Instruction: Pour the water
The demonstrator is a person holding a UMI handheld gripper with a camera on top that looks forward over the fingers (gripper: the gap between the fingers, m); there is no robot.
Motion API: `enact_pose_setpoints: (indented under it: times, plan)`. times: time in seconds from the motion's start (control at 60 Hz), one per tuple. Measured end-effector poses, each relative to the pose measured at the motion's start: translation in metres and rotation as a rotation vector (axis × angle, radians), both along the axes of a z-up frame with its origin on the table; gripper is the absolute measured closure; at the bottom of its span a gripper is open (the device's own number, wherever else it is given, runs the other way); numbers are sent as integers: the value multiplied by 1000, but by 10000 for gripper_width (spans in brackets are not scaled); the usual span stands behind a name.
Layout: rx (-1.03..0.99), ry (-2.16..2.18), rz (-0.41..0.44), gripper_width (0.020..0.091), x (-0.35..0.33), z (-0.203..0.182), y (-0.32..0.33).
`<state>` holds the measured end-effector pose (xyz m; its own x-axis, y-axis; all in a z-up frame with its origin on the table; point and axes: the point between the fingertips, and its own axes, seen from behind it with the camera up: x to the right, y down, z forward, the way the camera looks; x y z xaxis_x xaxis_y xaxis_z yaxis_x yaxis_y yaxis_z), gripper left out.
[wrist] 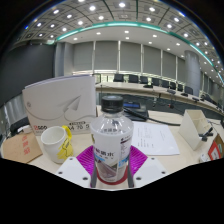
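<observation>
Gripping the water bottle (112, 140) between the two fingers, pink pads (88, 160) pressed against both sides of its lower body, gripper (111, 163) closed to bottle width and holding nothing else. Bottle upright, dark cap on, standing at or just above the white table (165, 160); impossible to tell whether lifted clear. Clear plastic, ribbed, white label around the middle, water visible inside. Paper cup (53, 145) just left of the bottle, yellow packet (66, 143) touching it, likely the pouring target. Probably early in the task: cap apparently in place, so no water out until removed. For a clean pour: firm squeeze low on the body without crushing the thin plastic, neck brought over the cup rim, slow tilt leftward, stream watched. Papers (157, 135) lying just right, at risk from splashes.
</observation>
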<state>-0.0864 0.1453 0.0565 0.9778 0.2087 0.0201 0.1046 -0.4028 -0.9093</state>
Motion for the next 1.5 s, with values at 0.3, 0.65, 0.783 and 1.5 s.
enact_pose_setpoints:
  times: [0.3,0.65,0.783,1.5]
  plan:
    - [-49,17,-2,313,8,-16,-10]
    - [-150,-64,-127,244,16,46,-107]
    - [-192,-62,-168,245,-6,93,-182]
    - [-233,-130,-268,245,-69,161,-397]
